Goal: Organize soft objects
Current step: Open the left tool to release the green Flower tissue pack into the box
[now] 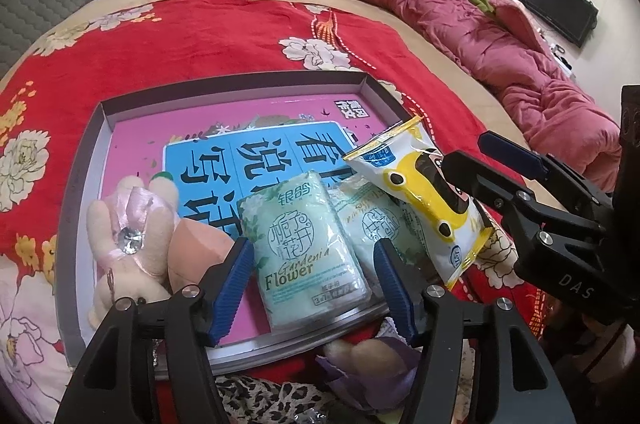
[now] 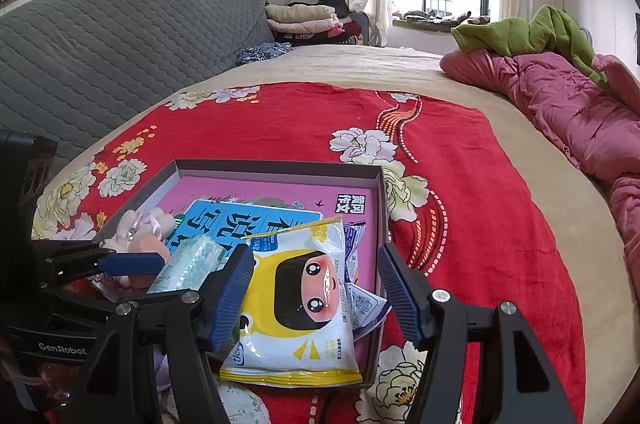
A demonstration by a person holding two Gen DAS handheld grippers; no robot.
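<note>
My left gripper angles steeply down with jaws spread; the green tissue pack lies between them, pads not pressing it. My right gripper tilts down less steeply, also open around the yellow wet-wipes packet, which overhangs the near wall of the shallow box. A plush rabbit fills the box's left corner. Beyond the far wall, the red floral blanket lies open, a crumpled pink quilt at its right.
</note>
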